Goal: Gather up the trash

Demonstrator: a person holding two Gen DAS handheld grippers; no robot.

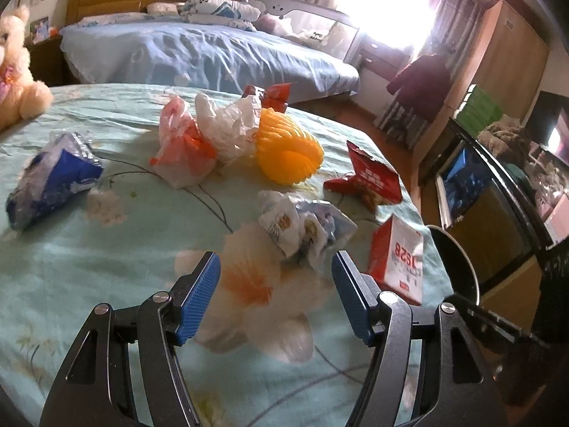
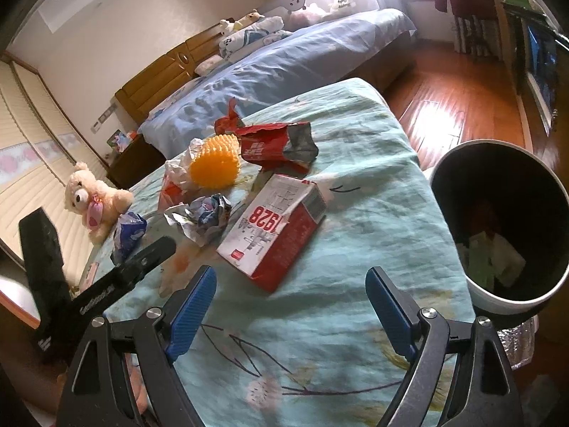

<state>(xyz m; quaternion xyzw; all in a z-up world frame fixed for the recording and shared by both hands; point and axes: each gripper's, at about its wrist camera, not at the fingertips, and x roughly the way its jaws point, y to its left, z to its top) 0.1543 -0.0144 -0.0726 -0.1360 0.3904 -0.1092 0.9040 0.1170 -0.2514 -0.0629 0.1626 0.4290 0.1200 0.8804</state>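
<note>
The left gripper [image 1: 275,297] stood wide and empty over bare bedspread [image 1: 106,284]; a crumpled wrapper [image 1: 302,229] lay just ahead between its fingers; a carton [image 1: 398,261] sat to its right, near the bed's edge. The right gripper [image 2: 291,307] was also wide, holding nothing; the carton [image 2: 274,231] lay just ahead on open cloth; the bin [image 2: 498,227] stood right, beyond the edge.

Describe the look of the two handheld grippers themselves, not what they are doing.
Both match. The left gripper and right gripper each have two black angular linkage arms with triangular cut-outs and silver round pivot screws, ending in blue ribbed pads. The right wrist view also shows the left unit's black body with pale lettering, too blurred to read.
</note>
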